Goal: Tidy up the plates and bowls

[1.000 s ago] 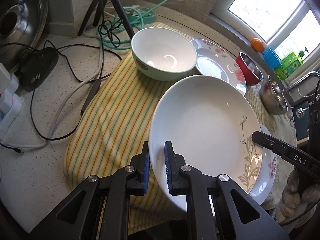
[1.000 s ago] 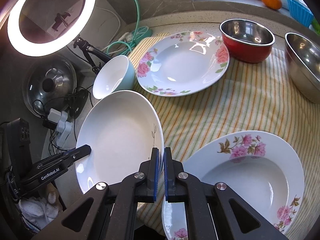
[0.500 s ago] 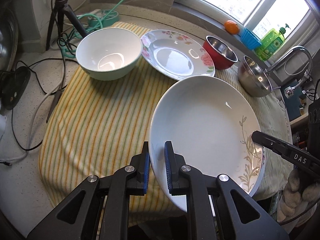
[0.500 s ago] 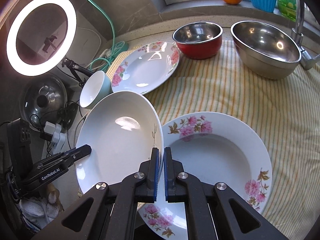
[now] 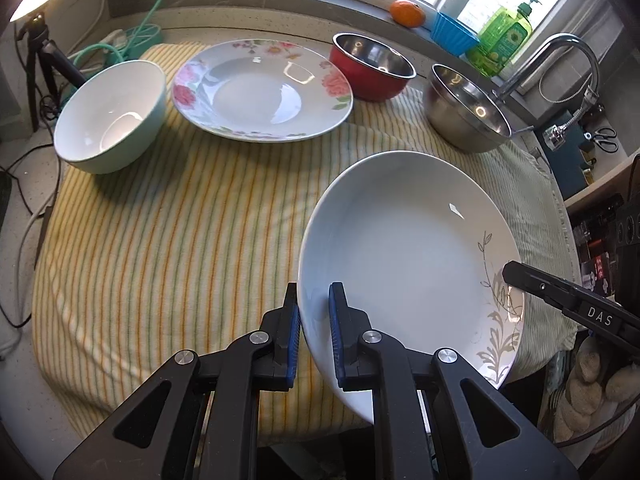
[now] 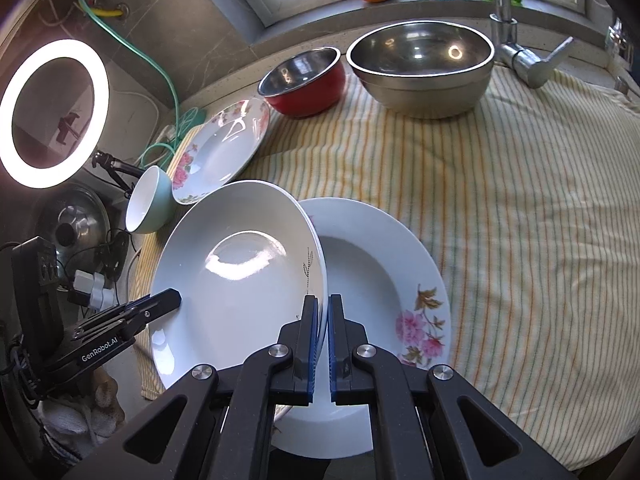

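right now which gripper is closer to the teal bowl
Left. The left gripper, clamped on the white leaf plate's rim, is on the teal bowl's side of that plate; the right gripper holds the opposite rim, further from the bowl.

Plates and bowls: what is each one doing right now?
White plate: lifted, tilted, pinched by left tongs and right tongs.
Near flowered plate: flat on cloth, empty.
Far flowered plate: flat, empty.
Green bowl: upright, empty.
Red bowl: upright, empty.
Steel bowl: upright, empty.
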